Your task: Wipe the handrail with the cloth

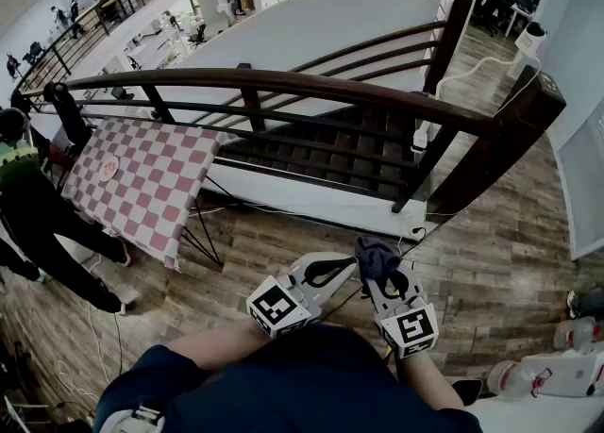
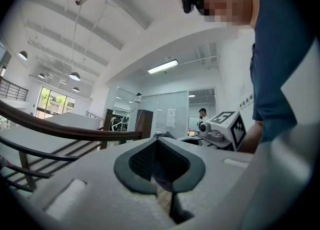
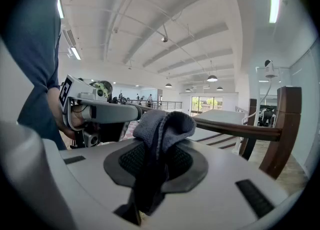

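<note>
The dark brown wooden handrail (image 1: 283, 84) curves across the head view above the stairs, well ahead of both grippers. It also shows as a handrail (image 3: 235, 128) at the right of the right gripper view and a handrail (image 2: 60, 129) at the left of the left gripper view. My right gripper (image 1: 380, 275) is shut on a dark blue-grey cloth (image 1: 374, 254), which bunches over its jaws as the cloth (image 3: 162, 123). My left gripper (image 1: 326, 271) sits just left of it, shut with nothing held. Both are low, near my body, over the wooden floor.
A table with a pink and white checked cover (image 1: 142, 181) stands on the left, with a person in dark clothes (image 1: 28, 205) beside it. A thick newel post (image 1: 505, 139) ends the rail at right. Stairs (image 1: 321, 153) descend behind the rail. White containers (image 1: 566, 370) lie at lower right.
</note>
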Motion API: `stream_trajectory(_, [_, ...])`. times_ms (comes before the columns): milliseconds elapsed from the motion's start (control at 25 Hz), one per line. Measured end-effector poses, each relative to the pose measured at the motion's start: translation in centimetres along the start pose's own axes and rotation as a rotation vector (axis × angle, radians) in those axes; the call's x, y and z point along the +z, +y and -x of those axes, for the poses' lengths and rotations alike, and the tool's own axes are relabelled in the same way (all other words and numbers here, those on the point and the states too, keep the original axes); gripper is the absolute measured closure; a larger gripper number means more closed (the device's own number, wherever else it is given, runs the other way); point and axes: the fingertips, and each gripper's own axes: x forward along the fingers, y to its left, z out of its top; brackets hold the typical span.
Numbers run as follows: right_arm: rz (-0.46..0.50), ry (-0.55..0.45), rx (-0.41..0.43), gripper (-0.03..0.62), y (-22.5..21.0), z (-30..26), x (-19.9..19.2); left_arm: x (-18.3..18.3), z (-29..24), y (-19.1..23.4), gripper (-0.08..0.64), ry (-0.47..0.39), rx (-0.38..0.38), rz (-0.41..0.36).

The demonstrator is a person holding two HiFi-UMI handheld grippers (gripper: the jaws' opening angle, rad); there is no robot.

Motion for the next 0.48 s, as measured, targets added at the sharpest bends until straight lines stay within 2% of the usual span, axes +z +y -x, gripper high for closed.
stream_trajectory(480, [-0.004, -0.009, 0.051, 0.502, -1.5, 0.4, -0.7, -0.2, -1.9, -0.3, 0.563, 0.011, 0.038, -0.016])
